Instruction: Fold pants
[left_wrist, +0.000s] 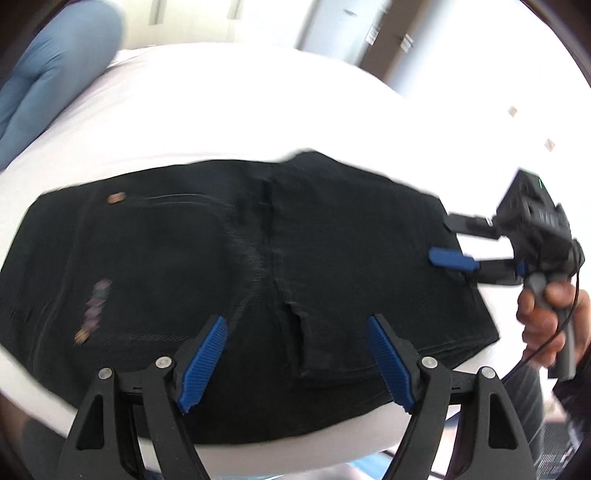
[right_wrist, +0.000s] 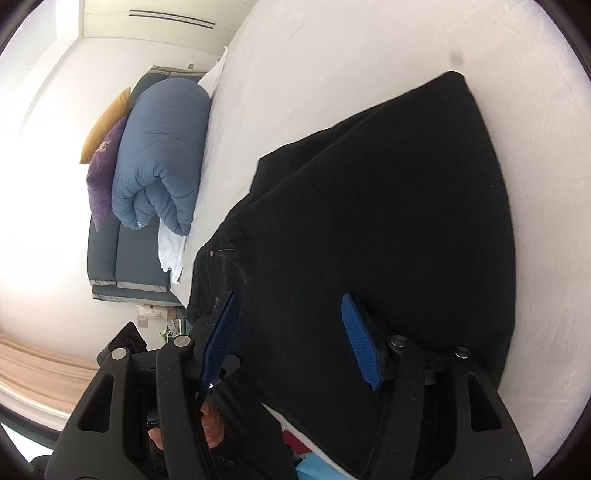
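The black pants (left_wrist: 258, 251) lie folded into a wide, flat bundle on the white bed (left_wrist: 221, 110), with a rivet and seams showing on top. My left gripper (left_wrist: 297, 319) hovers over their near edge, open, with nothing pinched between its blue pads. My right gripper (left_wrist: 441, 238), held by a hand (left_wrist: 546, 317), is at the bundle's right edge with its jaws apart. In the right wrist view the pants (right_wrist: 388, 221) fill the space under the right gripper (right_wrist: 290, 299), which is open with no fabric gripped.
A rolled blue duvet (right_wrist: 162, 158) with purple (right_wrist: 107, 170) and yellow cushions lies on a grey couch (right_wrist: 129, 266) beyond the bed's far side. The duvet (left_wrist: 48, 74) also shows at the upper left of the left wrist view. White sheet (right_wrist: 332, 74) surrounds the pants.
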